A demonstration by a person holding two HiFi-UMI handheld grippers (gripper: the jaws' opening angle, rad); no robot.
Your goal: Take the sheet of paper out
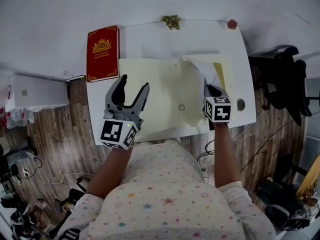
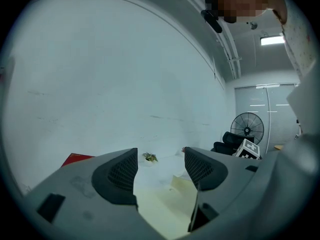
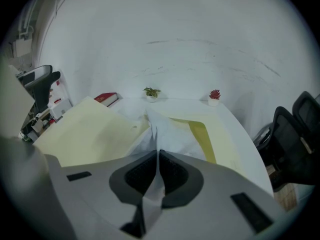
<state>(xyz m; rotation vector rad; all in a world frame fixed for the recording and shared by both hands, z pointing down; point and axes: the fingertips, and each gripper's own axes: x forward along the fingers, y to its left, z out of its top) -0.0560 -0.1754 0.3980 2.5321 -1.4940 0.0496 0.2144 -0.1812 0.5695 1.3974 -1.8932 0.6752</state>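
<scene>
A pale yellow folder (image 1: 155,94) lies open on the white table (image 1: 150,41). A white sheet of paper (image 1: 202,66) sticks up out of its right part, creased and lifted. My right gripper (image 1: 209,89) is shut on the sheet's near edge. In the right gripper view the sheet (image 3: 170,134) runs between the closed jaws of the right gripper (image 3: 158,171), beside the folder (image 3: 90,129). My left gripper (image 1: 133,86) hovers open over the folder's left front part with nothing in it. In its own view the left gripper (image 2: 160,171) frames the folder (image 2: 165,204) below.
A red book (image 1: 102,53) lies at the table's left edge. A small green plant (image 1: 171,22) and a small red plant (image 1: 232,24) stand along the far edge. Black office chairs (image 1: 280,81) are to the right of the table, and a fan (image 2: 247,125) stands behind.
</scene>
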